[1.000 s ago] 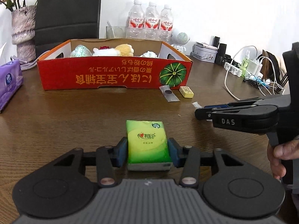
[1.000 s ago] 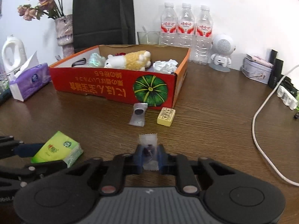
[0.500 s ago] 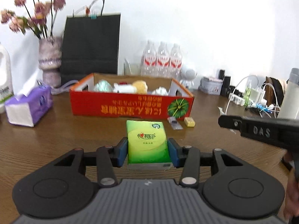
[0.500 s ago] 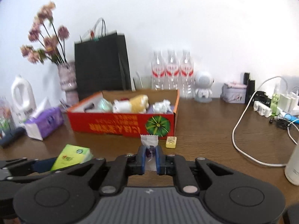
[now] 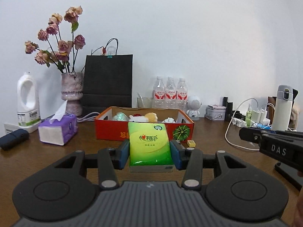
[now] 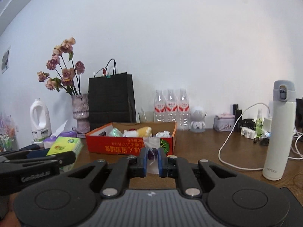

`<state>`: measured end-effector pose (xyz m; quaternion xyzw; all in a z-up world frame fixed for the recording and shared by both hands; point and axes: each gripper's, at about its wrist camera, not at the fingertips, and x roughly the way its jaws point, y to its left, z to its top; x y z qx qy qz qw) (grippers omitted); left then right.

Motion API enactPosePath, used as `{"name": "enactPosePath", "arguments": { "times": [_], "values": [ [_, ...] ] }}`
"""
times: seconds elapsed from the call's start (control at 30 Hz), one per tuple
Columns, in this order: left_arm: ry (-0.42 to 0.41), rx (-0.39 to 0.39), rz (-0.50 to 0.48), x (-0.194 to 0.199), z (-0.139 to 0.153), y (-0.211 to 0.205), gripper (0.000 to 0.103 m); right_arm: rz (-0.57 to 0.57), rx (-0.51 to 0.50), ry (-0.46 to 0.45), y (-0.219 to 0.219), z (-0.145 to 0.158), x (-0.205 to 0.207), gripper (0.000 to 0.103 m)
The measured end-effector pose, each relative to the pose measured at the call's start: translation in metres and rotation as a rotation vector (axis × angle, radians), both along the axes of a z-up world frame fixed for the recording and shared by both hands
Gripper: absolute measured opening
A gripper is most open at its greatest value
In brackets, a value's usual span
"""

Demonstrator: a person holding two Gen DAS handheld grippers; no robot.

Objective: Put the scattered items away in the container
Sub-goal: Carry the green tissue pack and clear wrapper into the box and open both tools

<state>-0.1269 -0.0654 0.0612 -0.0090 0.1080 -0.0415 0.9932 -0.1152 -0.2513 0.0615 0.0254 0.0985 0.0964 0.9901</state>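
Note:
My left gripper [image 5: 150,151] is shut on a green tissue pack [image 5: 149,143], held off the wooden table in front of the red cardboard box [image 5: 111,130]. That box holds a plush toy [image 5: 151,116], a shiny green ball [image 5: 119,116] and crumpled paper [image 5: 169,120]. My right gripper [image 6: 152,158] is shut on a small clear candy wrapper [image 6: 151,145] with a dark sweet inside, also lifted, facing the red box [image 6: 113,145]. A small yellow block [image 5: 190,143] lies on the table by the box's right corner. In the right wrist view the green pack [image 6: 63,146] shows at left.
Behind the box stand a black paper bag [image 5: 108,81], a vase of dried flowers [image 5: 72,90], three water bottles [image 5: 170,94] and a small white robot figure [image 5: 194,108]. A purple tissue box [image 5: 58,130] and white jug [image 5: 27,102] sit left. A white flask [image 6: 278,132] and cables [image 6: 227,147] are right.
Both grippers rose off the table with their loads and tilted up towards level, so the box looks lower and farther and the wall fills the views. Both grips stayed the same.

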Motion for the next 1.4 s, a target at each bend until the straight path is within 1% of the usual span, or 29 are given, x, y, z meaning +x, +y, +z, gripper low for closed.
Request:
{"name": "enactPosePath", "arguments": {
  "times": [0.1,0.2,0.27,0.33,0.4,0.47,0.5,0.57,0.6,0.67,0.7,0.8,0.87,0.93,1.0,1.03,1.1,1.13,1.2,1.27,1.33,1.4],
  "values": [
    [-0.004,-0.015,-0.002,0.005,0.004,0.005,0.047,-0.006,0.007,0.004,-0.001,0.003,0.001,0.01],
    [-0.015,-0.033,-0.007,0.026,0.011,0.01,0.047,0.004,-0.004,-0.001,0.003,0.009,0.012,0.01],
    [-0.058,-0.02,-0.019,0.054,0.028,0.011,0.047,0.018,-0.025,-0.01,0.009,0.019,0.031,0.01],
    [-0.106,0.001,-0.011,0.087,0.052,0.01,0.047,0.041,-0.031,-0.018,0.013,0.038,0.062,0.01],
    [-0.104,0.019,-0.034,0.124,0.074,0.007,0.047,0.063,-0.033,-0.037,0.015,0.061,0.095,0.01],
    [-0.062,0.0,-0.031,0.164,0.087,0.011,0.047,0.083,-0.027,-0.035,0.017,0.081,0.128,0.01],
    [-0.043,-0.009,-0.028,0.181,0.09,0.014,0.047,0.095,-0.024,-0.018,0.018,0.089,0.147,0.01],
    [0.012,-0.001,-0.034,0.217,0.091,0.019,0.047,0.11,-0.027,0.05,0.016,0.101,0.191,0.011],
    [0.044,0.004,-0.032,0.233,0.09,0.02,0.047,0.118,-0.033,0.1,0.014,0.105,0.213,0.011],
    [0.129,-0.001,-0.085,0.267,0.085,0.017,0.047,0.131,-0.036,0.212,0.007,0.109,0.254,0.011],
    [0.173,-0.021,-0.114,0.282,0.081,0.013,0.047,0.137,-0.043,0.262,0.005,0.109,0.272,0.011],
    [0.304,-0.091,-0.23,0.321,0.058,-0.01,0.048,0.146,-0.04,0.399,0.002,0.103,0.326,0.011],
    [0.4,-0.098,-0.311,0.343,0.037,-0.032,0.048,0.152,-0.022,0.468,0.002,0.093,0.354,0.011],
    [0.466,-0.092,-0.379,0.358,0.016,-0.048,0.061,0.148,-0.019,0.504,0.004,0.084,0.369,0.011],
    [0.495,-0.098,-0.411,0.365,0.007,-0.047,0.068,0.151,-0.018,0.537,0.005,0.077,0.382,0.011],
    [0.492,-0.115,-0.409,0.366,0.005,-0.039,0.07,0.154,-0.021,0.551,0.005,0.073,0.385,0.011],
    [0.461,-0.158,-0.392,0.364,0.006,-0.016,0.072,0.154,-0.031,0.574,0.004,0.063,0.391,0.011],
    [0.442,-0.172,-0.375,0.366,0.009,-0.005,0.076,0.157,-0.028,0.583,0.003,0.058,0.394,0.011],
    [0.413,-0.169,-0.316,0.369,0.014,0.017,0.079,0.161,-0.018,0.616,0.001,0.048,0.402,0.011],
    [0.403,-0.148,-0.233,0.373,0.014,0.038,0.08,0.172,-0.01,0.666,0.002,0.036,0.412,0.011],
    [0.398,-0.134,-0.153,0.38,0.011,0.057,0.081,0.199,0.021,0.714,0.006,0.028,0.42,0.011],
    [0.41,-0.154,-0.107,0.385,0.008,0.072,0.081,0.221,0.047,0.76,0.012,0.019,0.426,0.011]
  ]
}}
